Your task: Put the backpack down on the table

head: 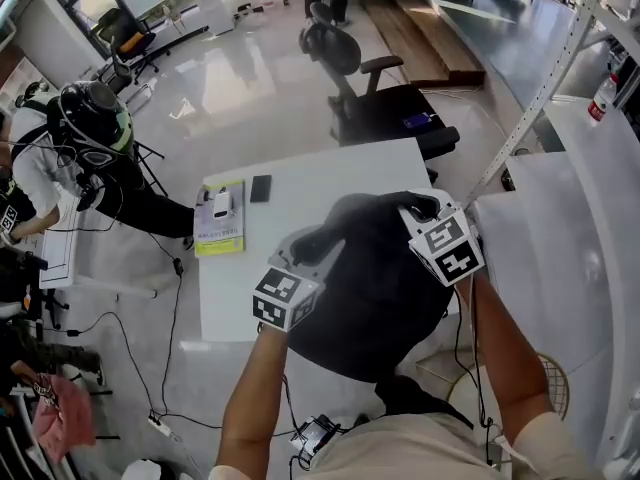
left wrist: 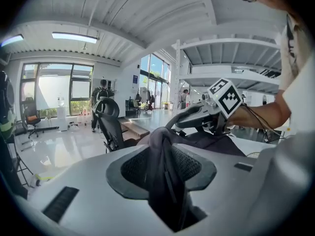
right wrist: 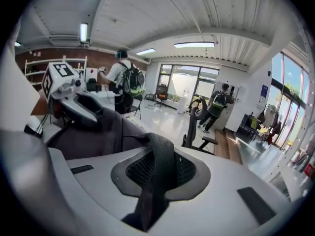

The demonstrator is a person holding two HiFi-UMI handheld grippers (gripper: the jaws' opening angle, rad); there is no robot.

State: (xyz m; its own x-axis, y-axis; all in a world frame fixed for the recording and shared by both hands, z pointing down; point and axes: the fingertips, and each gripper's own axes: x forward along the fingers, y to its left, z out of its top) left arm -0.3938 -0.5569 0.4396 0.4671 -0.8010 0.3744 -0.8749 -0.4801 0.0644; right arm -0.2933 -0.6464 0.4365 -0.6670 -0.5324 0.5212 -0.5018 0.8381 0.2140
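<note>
Glossy pale floor (head: 250, 78) spreads round a white table (head: 300, 183) in a large open workshop, seen steeply from above in the head view. A black backpack (head: 375, 288) covers the table's near right corner and bulges past the edge toward the person; whether its bottom rests on the top cannot be told. The left gripper (head: 318, 244) has it at its upper left side and the right gripper (head: 420, 208) at its top right, both marker cubes facing the camera. The head view does not show the jaws, but the gripper views do. In the left gripper view the jaws pinch a thick bunched fold of dark fabric (left wrist: 165, 161), with the other gripper across the bag. In the right gripper view the jaws are pressed nearly together on a black mesh strap (right wrist: 158, 166) that rises out of them and bends over toward the bag's body. Only the head view shows the table's far left, where a yellow-green booklet (head: 219, 220) lies with a small white device (head: 222, 203) on it and a black phone (head: 261, 188) just beside, all well apart from the backpack. Beyond the far edge stands a black office chair (head: 345, 68), and a helmeted person (head: 95, 118) is at the left.
</note>
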